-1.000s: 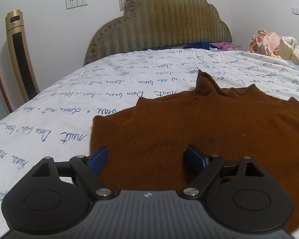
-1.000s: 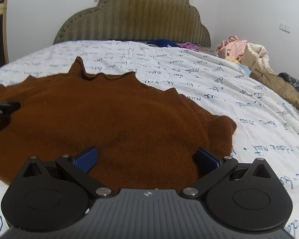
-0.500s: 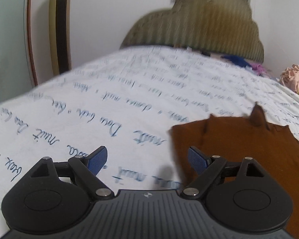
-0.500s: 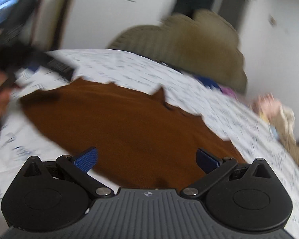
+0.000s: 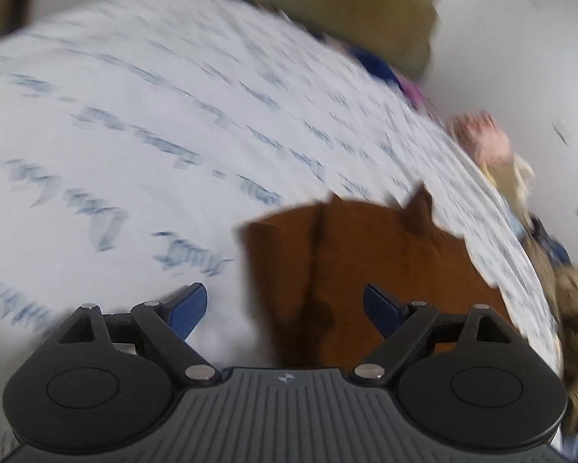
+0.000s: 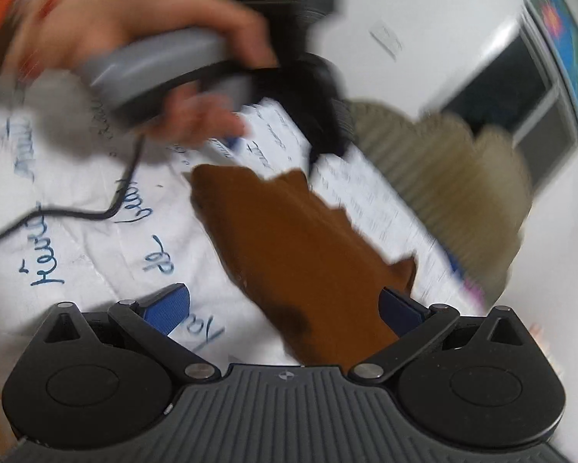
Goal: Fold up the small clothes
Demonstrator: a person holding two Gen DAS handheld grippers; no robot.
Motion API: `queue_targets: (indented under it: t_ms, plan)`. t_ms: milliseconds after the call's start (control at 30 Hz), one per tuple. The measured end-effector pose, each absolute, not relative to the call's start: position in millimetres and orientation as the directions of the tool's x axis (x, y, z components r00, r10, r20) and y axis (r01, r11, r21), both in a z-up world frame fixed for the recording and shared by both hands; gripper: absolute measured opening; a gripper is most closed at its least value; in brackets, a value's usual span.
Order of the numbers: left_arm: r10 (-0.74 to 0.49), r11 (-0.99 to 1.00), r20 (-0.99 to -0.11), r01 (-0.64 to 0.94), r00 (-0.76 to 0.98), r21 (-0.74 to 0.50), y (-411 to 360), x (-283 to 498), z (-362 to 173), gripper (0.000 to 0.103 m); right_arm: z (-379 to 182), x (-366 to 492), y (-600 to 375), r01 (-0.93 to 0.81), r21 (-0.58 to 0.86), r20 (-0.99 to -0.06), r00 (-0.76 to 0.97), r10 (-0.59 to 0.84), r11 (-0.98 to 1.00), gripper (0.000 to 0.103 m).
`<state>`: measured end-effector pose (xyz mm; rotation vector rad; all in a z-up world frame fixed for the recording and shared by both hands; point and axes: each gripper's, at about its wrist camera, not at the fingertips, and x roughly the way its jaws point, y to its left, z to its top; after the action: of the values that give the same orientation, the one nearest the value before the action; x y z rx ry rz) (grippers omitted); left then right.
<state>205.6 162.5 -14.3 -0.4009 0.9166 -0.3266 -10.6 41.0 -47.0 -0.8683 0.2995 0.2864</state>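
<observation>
Brown sweater [image 5: 369, 270] flat on bedsheet [image 5: 142, 123]; both grippers' jaws wide apart (nothing gripped).

A white bedsheet printed with blue handwriting [image 5: 142, 123] covers the bed. At twelve o'clock stands an olive padded scalloped headboard [image 5: 346, 4]. A blurred heap of pink and tan laundry [image 5: 497, 154] lies at two o'clock. A thin black cable [image 6: 76, 212] crosses the sheet.

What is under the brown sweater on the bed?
The brown sweater lies on the white bedsheet printed with blue handwriting, which shows all around its edges. Whatever lies directly beneath the knit is covered.
</observation>
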Motion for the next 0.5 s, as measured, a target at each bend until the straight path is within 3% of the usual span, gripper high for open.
queue_targets:
  t_ms: [133, 300, 400, 467, 500]
  plan:
    - [-0.440, 0.887, -0.720, 0.136, 0.537, -0.441, 144, 226, -17, 0.096, -47, 14, 54, -0.301, -0.704, -0.332, 0.940, 0.076, 0.643, 0.102]
    - [-0.524, 0.833, -0.679, 0.144, 0.513, -0.534, 130, 250, -24, 0.096, -47, 42, 60, -0.240, -0.682, -0.308, 0.951, 0.027, 0.691, 0.101]
    - [-0.490, 0.848, -0.681, 0.118, 0.544, -0.516, 121, 263, -22, 0.095, -47, 57, 63, -0.233, -0.678, -0.312, 0.950, 0.015, 0.697, 0.099]
    - [-0.460, 0.866, -0.688, 0.111, 0.561, -0.488, 111, 269, -22, 0.078, -47, 69, 61, -0.254, -0.662, -0.334, 0.942, 0.025, 0.705, 0.092]
    - [-0.439, 0.878, -0.701, 0.105, 0.562, -0.466, 106, 272, -22, 0.059, -48, 74, 60, -0.261, -0.661, -0.341, 0.940, 0.028, 0.703, 0.083]
